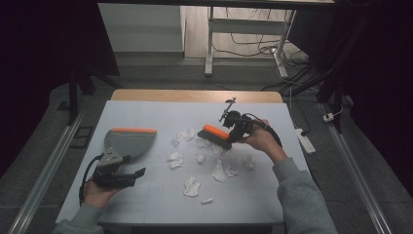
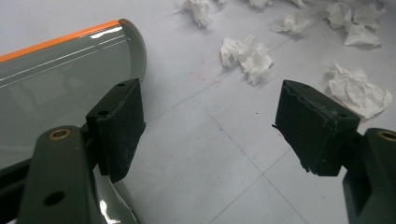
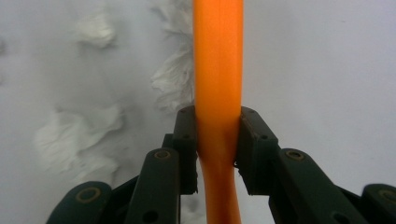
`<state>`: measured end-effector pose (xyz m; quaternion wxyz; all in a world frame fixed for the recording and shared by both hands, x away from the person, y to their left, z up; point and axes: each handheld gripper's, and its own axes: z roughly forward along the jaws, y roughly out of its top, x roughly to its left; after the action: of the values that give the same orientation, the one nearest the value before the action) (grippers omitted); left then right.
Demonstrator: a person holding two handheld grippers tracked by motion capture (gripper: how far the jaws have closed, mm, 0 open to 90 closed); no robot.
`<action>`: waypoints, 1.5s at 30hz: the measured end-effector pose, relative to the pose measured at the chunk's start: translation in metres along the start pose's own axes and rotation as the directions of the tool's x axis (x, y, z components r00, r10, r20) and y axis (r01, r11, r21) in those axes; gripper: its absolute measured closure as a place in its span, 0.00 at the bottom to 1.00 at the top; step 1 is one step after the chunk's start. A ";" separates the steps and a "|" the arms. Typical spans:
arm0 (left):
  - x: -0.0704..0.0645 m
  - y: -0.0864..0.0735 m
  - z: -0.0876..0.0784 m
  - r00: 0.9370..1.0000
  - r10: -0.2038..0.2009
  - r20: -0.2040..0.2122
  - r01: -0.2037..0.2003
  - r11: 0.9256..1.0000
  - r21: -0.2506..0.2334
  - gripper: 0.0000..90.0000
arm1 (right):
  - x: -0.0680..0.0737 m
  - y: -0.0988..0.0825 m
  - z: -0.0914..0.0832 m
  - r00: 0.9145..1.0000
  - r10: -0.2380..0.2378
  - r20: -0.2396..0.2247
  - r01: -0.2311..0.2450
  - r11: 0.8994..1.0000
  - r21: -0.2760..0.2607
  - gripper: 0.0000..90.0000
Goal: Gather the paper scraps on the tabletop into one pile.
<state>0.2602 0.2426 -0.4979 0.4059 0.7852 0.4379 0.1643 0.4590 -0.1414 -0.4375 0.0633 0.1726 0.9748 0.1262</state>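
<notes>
White tabletop [image 1: 146, 195] holds scattered tissues [image 1: 192, 185] at centre. Right claw [image 1: 237, 130], clamped on the brush [image 1: 215, 137], hovers over them. Left claw [image 1: 127, 176], jaws apart, sits just near of the dustpan [image 1: 127, 141] at left.

The desk [image 1: 146, 204] has a pale grey top, and a strip of bare wood [image 1: 195, 95] shows along its far edge. On the grey floor [image 1: 160, 73] behind it stands a white metal frame [image 1: 210, 44], with black cables [image 1: 253, 48] lying loose near its legs. A white power strip [image 1: 306, 140] lies on the floor just beside the desk's right side. A metal rail [image 1: 44, 175] runs along the floor at the left. Dark curtains [image 1: 44, 39] hang at both sides.
</notes>
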 end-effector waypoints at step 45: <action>0.002 0.000 -0.001 1.000 -0.012 0.005 0.012 1.000 -0.011 0.28 | 0.009 0.040 -0.008 0.995 -0.095 0.028 0.097 0.990 -0.101 0.79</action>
<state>0.2603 0.2446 -0.4974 0.4125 0.7806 0.4406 0.1623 0.4617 -0.1039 -0.4203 0.0892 0.1234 0.9735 0.1705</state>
